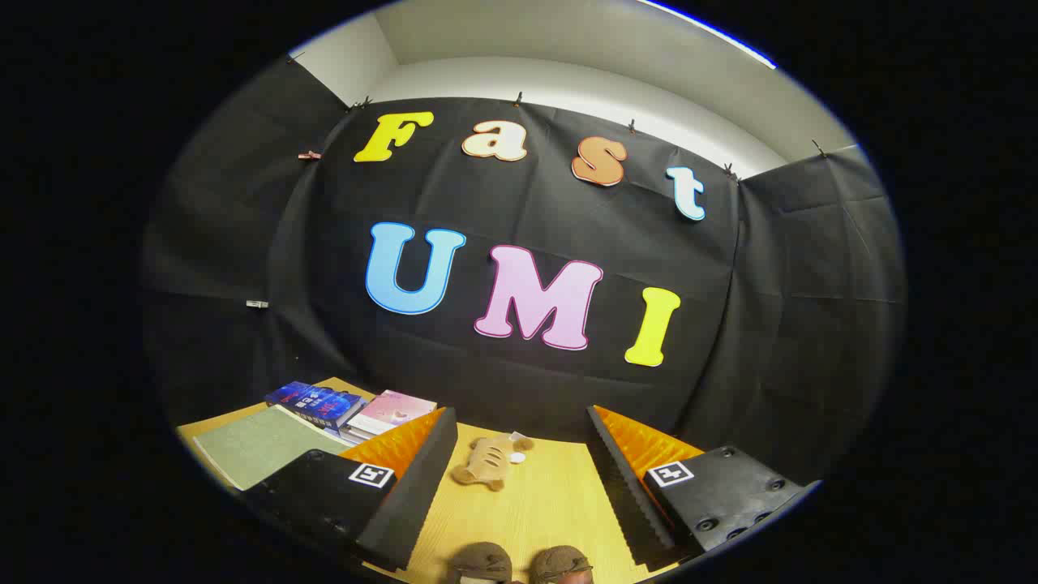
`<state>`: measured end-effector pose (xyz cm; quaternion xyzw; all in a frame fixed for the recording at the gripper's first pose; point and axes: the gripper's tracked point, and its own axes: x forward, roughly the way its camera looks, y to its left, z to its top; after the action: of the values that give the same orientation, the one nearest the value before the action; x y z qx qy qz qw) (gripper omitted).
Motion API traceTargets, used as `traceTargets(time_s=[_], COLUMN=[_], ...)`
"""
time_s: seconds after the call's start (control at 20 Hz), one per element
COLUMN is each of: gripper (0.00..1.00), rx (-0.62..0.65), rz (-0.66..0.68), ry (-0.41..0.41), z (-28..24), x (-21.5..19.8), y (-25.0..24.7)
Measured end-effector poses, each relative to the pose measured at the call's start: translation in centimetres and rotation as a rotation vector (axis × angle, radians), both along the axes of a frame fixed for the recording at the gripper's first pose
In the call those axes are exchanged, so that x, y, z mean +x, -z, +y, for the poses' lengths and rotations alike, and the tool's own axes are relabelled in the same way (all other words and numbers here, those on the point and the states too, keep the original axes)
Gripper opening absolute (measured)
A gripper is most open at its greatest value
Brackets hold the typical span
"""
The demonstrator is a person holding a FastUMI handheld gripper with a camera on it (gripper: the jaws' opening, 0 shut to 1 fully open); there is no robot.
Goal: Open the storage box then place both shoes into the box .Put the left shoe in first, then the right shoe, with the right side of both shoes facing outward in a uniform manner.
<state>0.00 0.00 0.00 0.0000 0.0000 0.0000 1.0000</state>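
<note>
My gripper is open, its two fingers spread wide above a light wooden table, with nothing between them. Low down between the fingers, the rounded brown tops of two shoes sit side by side close under me; only their upper parts show. A small tan plush toy lies on the table just ahead, between the fingertips and nearer the left one.
To the left beyond the left finger lie a green mat or folder, a blue book and a pink book stacked near the table's back edge. Black cloth walls close off the back and both sides.
</note>
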Motion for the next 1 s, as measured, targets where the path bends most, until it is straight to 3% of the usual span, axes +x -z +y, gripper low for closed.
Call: traceTargets(time_s=[1.0], gripper=[0.97], rx=[0.025], rz=[0.053], ry=[-0.005], z=[-0.2], x=[-0.2], y=[1.7])
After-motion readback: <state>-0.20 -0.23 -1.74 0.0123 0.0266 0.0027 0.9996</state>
